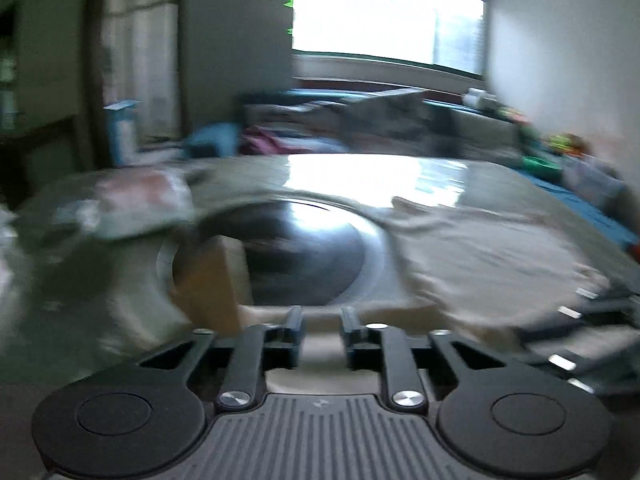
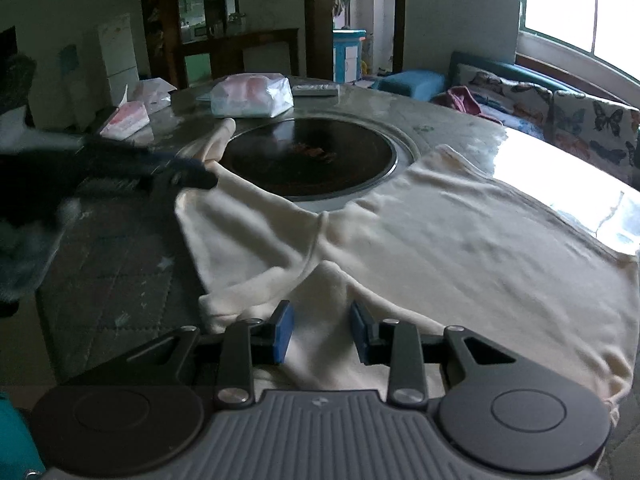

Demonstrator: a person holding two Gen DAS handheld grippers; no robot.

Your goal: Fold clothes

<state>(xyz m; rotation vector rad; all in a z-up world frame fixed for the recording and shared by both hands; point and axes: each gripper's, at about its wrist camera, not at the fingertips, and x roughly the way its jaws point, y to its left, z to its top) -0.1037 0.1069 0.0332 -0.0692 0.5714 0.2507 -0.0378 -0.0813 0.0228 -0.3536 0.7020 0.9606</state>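
A cream garment [image 2: 420, 232] lies spread on the round table, partly over the dark round hotplate [image 2: 308, 152]. My right gripper [image 2: 322, 332] is open, its blue pads [image 2: 282, 334] either side of a fold at the garment's near edge. My left gripper [image 1: 322, 332] is open, low over cream cloth [image 1: 480, 256] in a blurred view. In the right wrist view the left gripper [image 2: 192, 174] shows at the left, by a sleeve end [image 2: 218, 140]; its hold cannot be told there.
Plastic-wrapped packs [image 2: 252, 96] and tissue packs [image 2: 126, 118] sit at the table's far side, with a remote [image 2: 316, 89]. A sofa with butterfly cushions [image 2: 560, 116] stands to the right under a bright window. A patterned table mat [image 2: 120, 264] covers the left.
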